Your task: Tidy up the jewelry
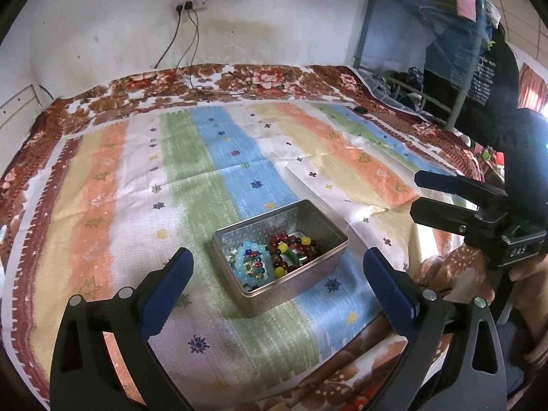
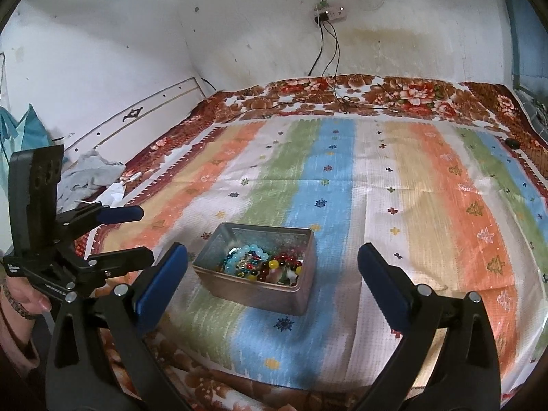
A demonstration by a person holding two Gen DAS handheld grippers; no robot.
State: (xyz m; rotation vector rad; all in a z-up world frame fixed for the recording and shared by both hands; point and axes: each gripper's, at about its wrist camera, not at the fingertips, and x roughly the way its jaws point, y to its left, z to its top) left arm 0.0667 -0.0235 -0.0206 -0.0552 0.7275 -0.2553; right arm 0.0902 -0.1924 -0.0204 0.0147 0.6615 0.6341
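Observation:
A silver metal tin (image 1: 239, 233) stands open on the striped cloth; it also shows in the right wrist view (image 2: 222, 281). Inside lie a light blue bead bracelet (image 1: 251, 263) and a bracelet of dark red and yellow beads (image 1: 291, 248), with other small colourful pieces. The blue bracelet (image 2: 246, 251) and red and yellow beads (image 2: 277, 265) show in the right wrist view too. My left gripper (image 1: 277, 260) is open and empty, just short of the tin. My right gripper (image 2: 272, 257) is open and empty, also just short of the tin. Each gripper shows in the other's view, the right one (image 1: 416, 197) and the left one (image 2: 145, 234).
The striped cloth (image 1: 222, 157) covers a bed with a floral blanket (image 1: 260, 78) beneath. Cables (image 1: 191, 51) hang from a wall socket onto the bed's far edge. A blue rack with clothes (image 1: 445, 34) stands at the right. A small dark object (image 2: 512, 142) lies at the far right.

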